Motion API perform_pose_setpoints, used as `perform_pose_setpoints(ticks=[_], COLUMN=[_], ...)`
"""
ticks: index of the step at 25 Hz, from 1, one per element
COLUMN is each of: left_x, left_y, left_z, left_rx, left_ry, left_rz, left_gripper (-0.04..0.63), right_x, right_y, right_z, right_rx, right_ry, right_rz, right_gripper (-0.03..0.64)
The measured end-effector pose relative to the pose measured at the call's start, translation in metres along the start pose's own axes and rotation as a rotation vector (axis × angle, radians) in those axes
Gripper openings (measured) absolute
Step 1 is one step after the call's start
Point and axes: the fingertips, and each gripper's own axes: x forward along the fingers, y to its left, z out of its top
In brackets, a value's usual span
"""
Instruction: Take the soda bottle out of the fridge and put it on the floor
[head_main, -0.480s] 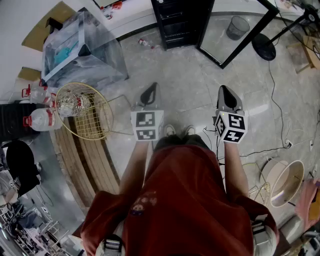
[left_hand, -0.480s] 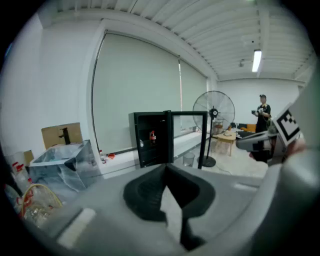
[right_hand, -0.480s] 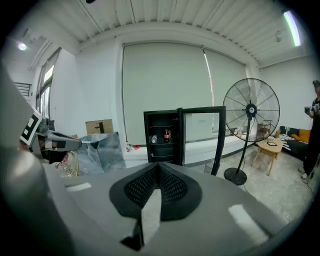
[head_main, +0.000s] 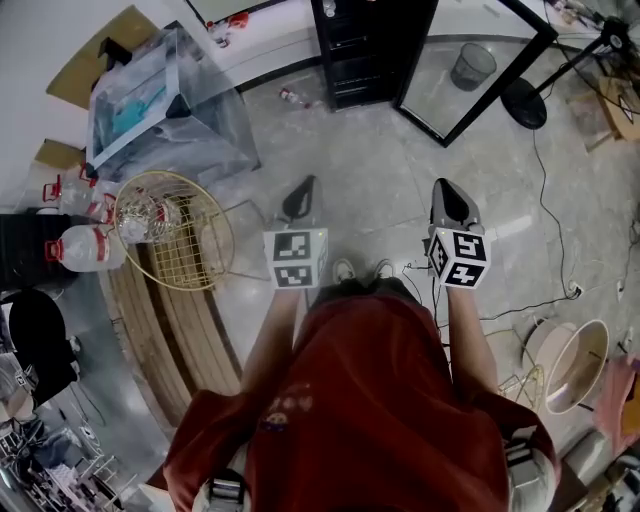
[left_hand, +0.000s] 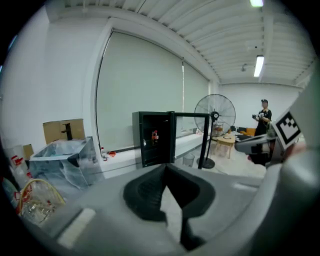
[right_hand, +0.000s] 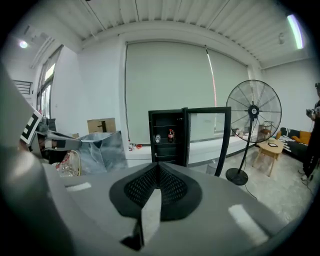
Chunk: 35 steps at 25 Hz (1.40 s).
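Note:
The soda bottle (right_hand: 171, 135), dark with a red label, stands on a shelf inside the black fridge (head_main: 365, 50), whose glass door (head_main: 470, 75) hangs open to the right. In the left gripper view the soda bottle (left_hand: 155, 136) shows small and far off. My left gripper (head_main: 302, 190) and right gripper (head_main: 447, 188) are held side by side over the floor, both pointing toward the fridge and well short of it. In the left gripper view the left gripper (left_hand: 166, 166) has its tips together and nothing between them. The right gripper (right_hand: 159, 165) looks the same.
A gold wire basket (head_main: 180, 235) sits on a wooden bench at my left, beside water jugs (head_main: 85, 248) and a plastic-wrapped box (head_main: 160, 100). A standing fan (right_hand: 252, 112), a small bin (head_main: 472, 55) and floor cables (head_main: 560, 230) lie to the right. A person (left_hand: 263, 112) stands far off.
The whole scene has slid slightly down in the head view. Both grippers keep the same pose and stay shut and empty.

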Motion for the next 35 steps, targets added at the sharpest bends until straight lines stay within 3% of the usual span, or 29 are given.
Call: perform_pose_setpoints(ticks=[17, 35], left_x=[-0.009, 0.020], left_y=[0.059, 0.061], left_z=[-0.027, -0.016], left_rx=[-0.015, 0.016], left_ry=[0.011, 0.006], left_rz=[-0.040, -0.063], left_gripper=[0.001, 0.000], right_x=[0.023, 0.047], right_y=[0.067, 0.053], right_z=[-0.014, -0.006], right_rx=[0.004, 0.010], right_ry=[0.009, -0.008], right_rz=[-0.031, -0.063], right_gripper=[0.002, 0.002])
